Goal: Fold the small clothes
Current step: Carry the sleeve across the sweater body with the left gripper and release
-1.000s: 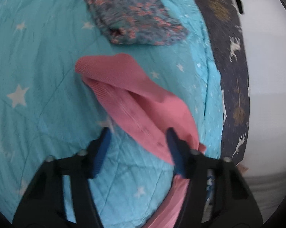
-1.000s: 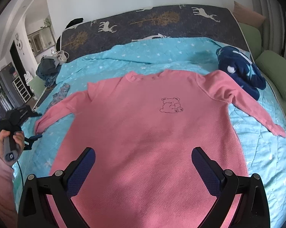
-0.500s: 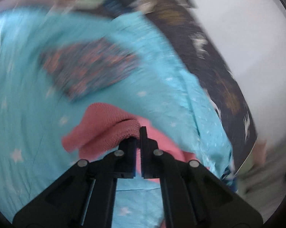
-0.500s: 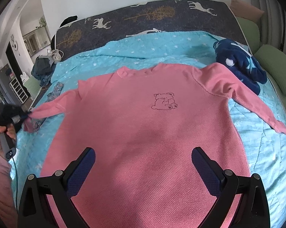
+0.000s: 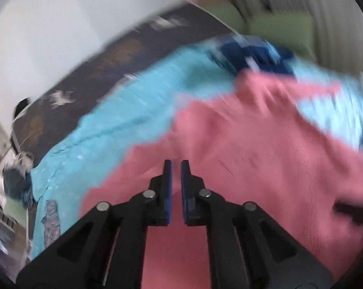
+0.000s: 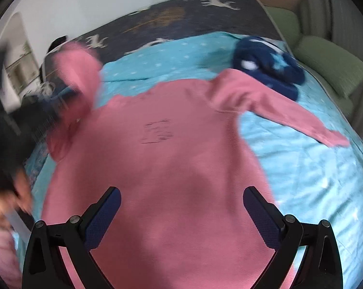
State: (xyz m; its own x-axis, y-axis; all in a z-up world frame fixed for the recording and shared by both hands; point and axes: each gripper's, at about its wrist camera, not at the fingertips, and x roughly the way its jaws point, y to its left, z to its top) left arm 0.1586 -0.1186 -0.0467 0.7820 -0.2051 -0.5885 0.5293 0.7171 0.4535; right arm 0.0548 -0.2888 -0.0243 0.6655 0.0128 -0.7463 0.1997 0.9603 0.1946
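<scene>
Plainly a soft, light knit to deal with: see the pink sweater (image 6: 169, 168) spread front-up on the bed (image 6: 314, 168), body flat on the blue quilt, right sleeve (image 6: 278, 110) stretched out sideways close to a navy garment (image 6: 268, 69). See too the left sleeve (image 6: 77, 72), raised off the quilt and blurred at the left side of the right wrist view, hanging limp as any thin knit would.

Note the left gripper (image 5: 176, 168), pointed over the sweater's body, its jaws just now eased apart to a narrow slit; pink shows in and below that slit, yet with this blur cannot tell whether the pads press cloth or merely frame the body behind. Note the right gripper (image 6: 181, 207), jaws spread wide above the lower body, gripping nothing.

Handling, as a judgement: expect no weight worth minding, no stiffness and nothing breakable; expect drape, stretch and sagging between grip points, and some cling of knit to quilt. Best to pinch at firmer edges: cuff, shoulder seam, hem corners. Better to avoid the middle of a panel, where a pinch would only bunch both layers. Good to lay each fold down, not drop it, and smooth outward.
</scene>
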